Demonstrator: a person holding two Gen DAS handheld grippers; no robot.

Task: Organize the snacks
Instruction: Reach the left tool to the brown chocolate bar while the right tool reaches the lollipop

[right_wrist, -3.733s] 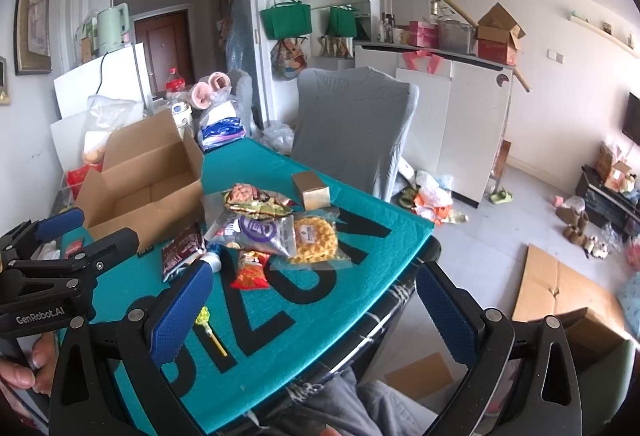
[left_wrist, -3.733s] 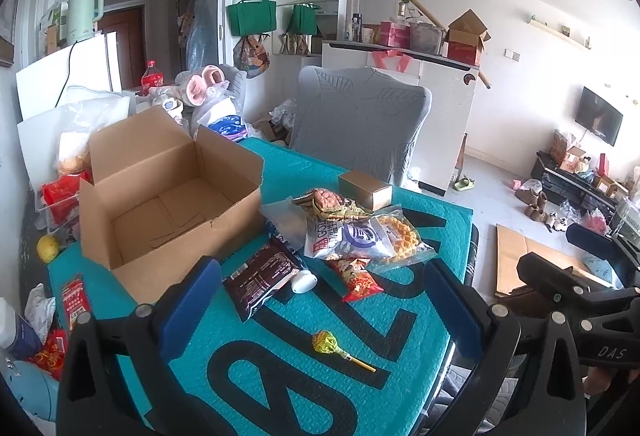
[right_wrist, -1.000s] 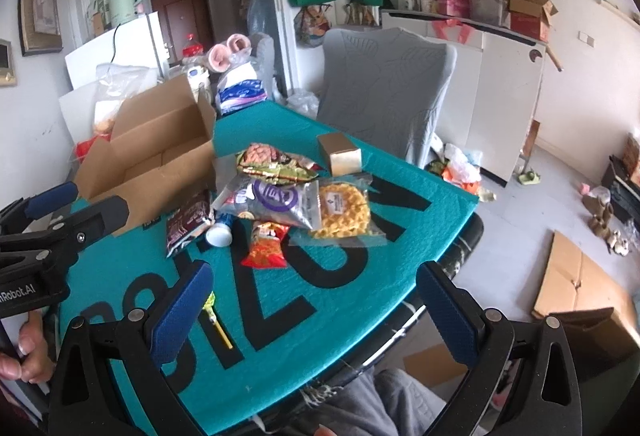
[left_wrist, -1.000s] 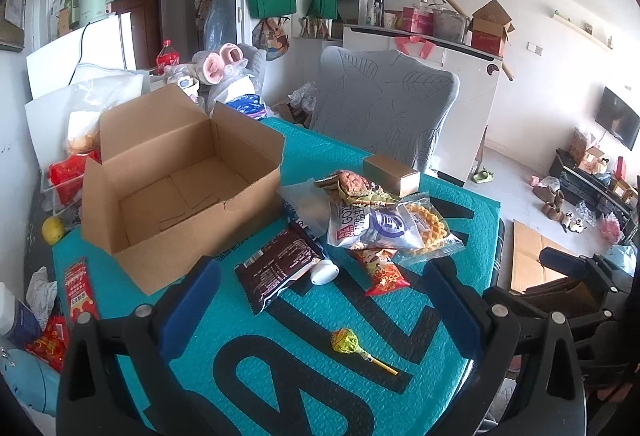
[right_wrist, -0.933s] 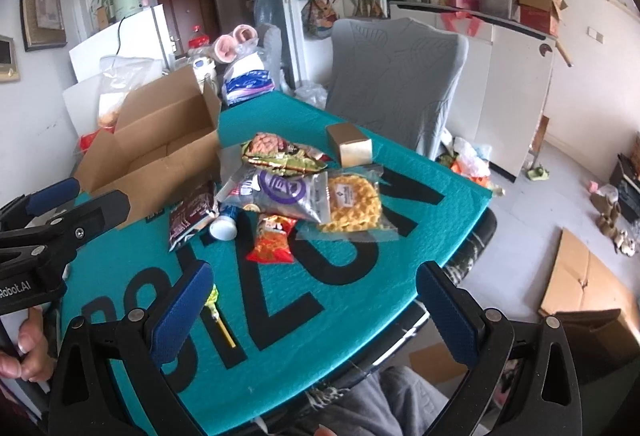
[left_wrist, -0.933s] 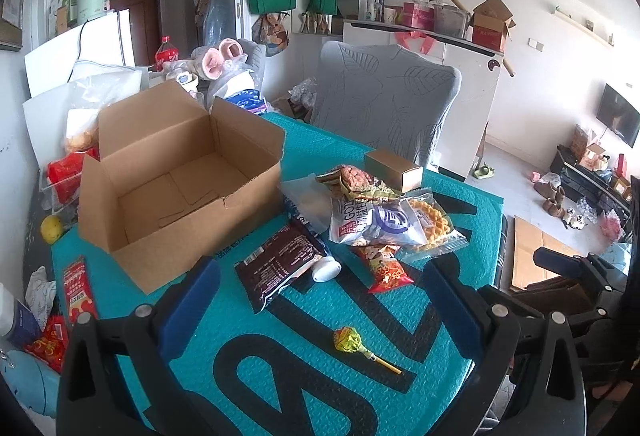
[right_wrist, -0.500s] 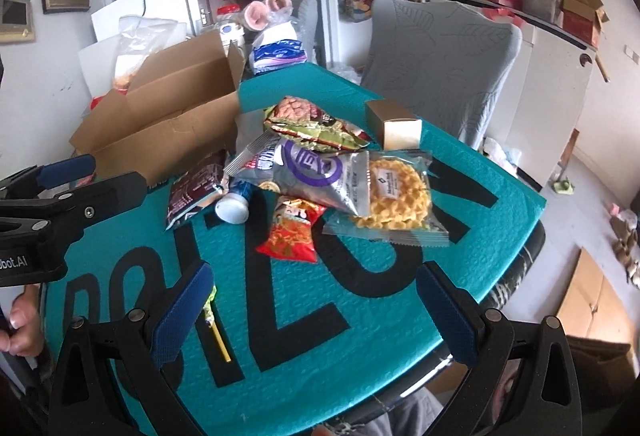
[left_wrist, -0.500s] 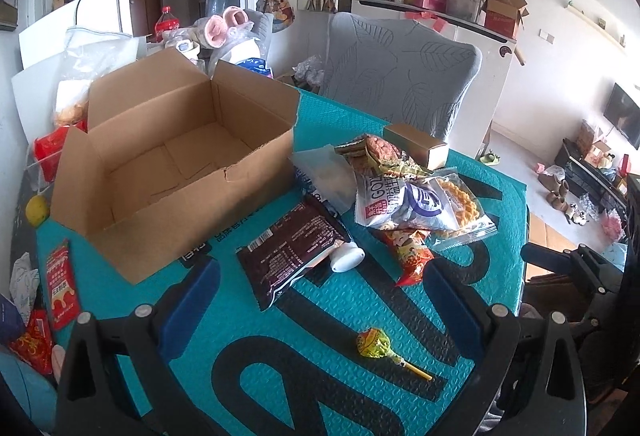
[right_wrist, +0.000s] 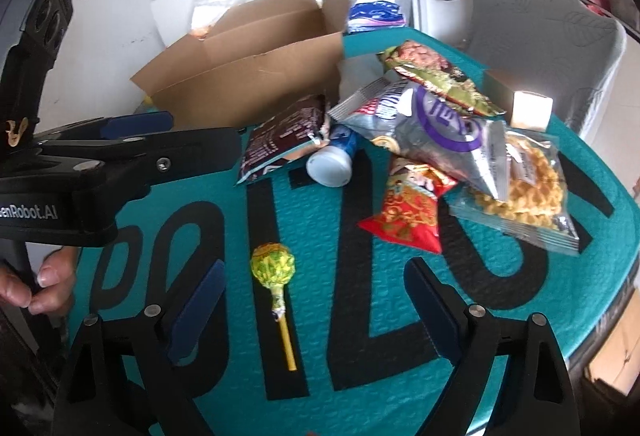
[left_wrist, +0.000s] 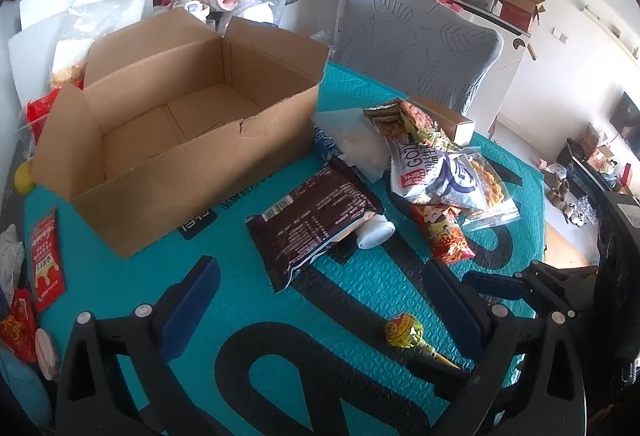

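The cardboard box (left_wrist: 192,140) stands open on the left of the teal mat (left_wrist: 224,300) and is empty inside. The lollipop (right_wrist: 274,270) lies alone between the blue pads of the right gripper (right_wrist: 316,310), whose jaws have just been closing but hold nothing. To grip well, it should probably pinch the wrapped head. The left gripper (left_wrist: 316,310) is wide open, empty. The other snack bags (right_wrist: 432,124) lie piled at the right.
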